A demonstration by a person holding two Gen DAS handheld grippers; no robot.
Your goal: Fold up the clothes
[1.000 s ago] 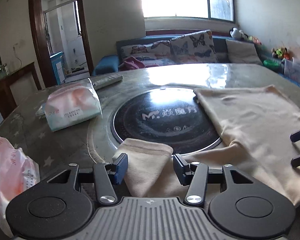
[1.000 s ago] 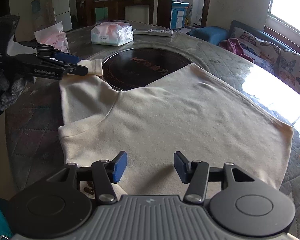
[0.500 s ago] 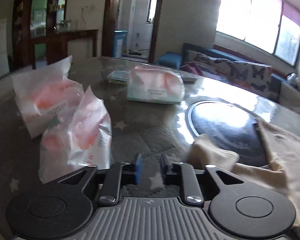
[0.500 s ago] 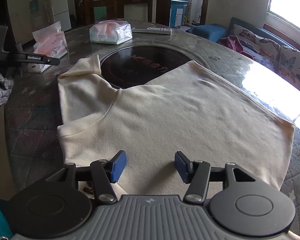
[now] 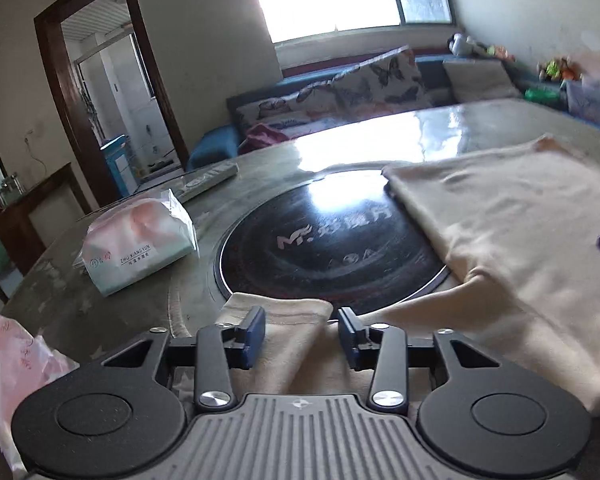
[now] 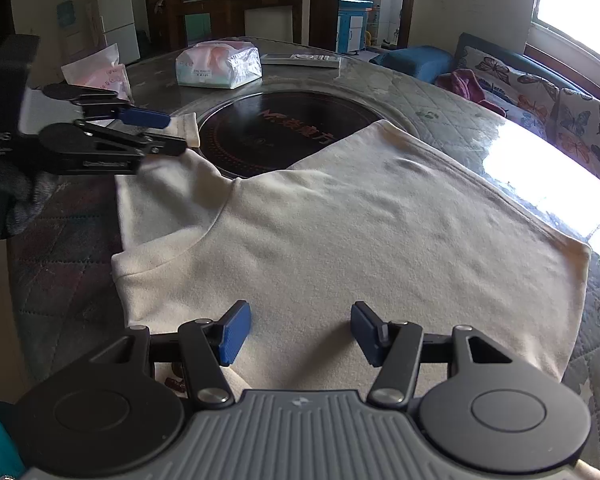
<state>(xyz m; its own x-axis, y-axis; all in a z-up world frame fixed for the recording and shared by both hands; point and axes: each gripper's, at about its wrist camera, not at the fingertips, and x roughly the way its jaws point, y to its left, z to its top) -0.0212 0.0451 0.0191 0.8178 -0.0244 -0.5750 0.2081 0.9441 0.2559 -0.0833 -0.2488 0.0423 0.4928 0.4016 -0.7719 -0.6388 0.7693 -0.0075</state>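
Table (image 6: 440,120) bears cream shirt (image 6: 360,232); sleeve cuff (image 5: 284,312) between spread left hand-held gripper (image 5: 302,334), seemingly unpinched.

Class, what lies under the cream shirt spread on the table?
Under the cream shirt show the quilted table cover and the black round plate's edge. Anything else beneath is hidden.

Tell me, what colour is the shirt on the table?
Cream, plain all over. The shirt shows best in the right wrist view.
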